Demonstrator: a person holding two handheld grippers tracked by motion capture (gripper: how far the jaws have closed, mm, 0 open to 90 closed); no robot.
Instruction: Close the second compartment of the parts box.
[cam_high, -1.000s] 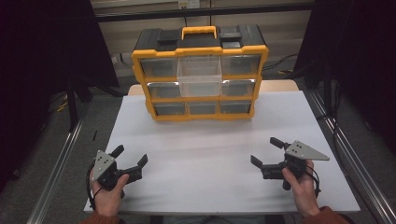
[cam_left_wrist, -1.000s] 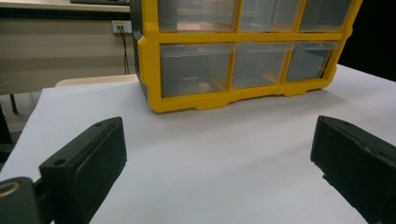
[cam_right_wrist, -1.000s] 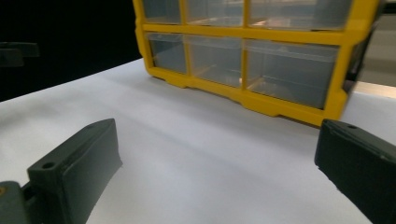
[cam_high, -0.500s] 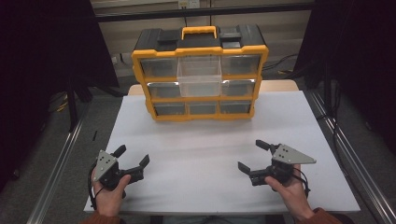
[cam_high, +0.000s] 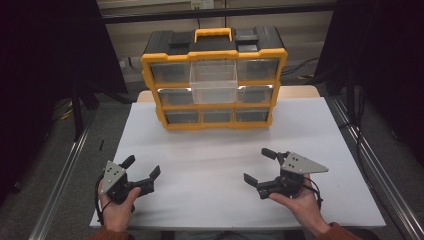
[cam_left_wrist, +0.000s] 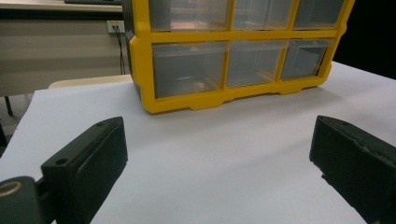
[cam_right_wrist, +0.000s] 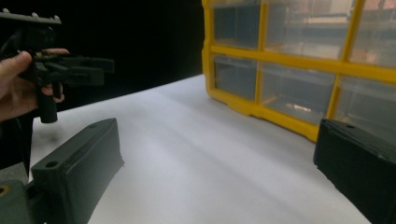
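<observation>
**Item: drawer organizer, far edge of desk, both grippers short of it**

Yellow drawer organizer (cam_high: 214, 80) stands upright at the desk (cam_high: 210, 150) far edge, long axis crosswise; one clear drawer (cam_high: 213, 82) juts out, centre. Left gripper (cam_high: 141, 172) and right gripper (cam_high: 261, 167): jaws wide, empty, well apart from it, about equally near. Path between: bare desk.
</observation>
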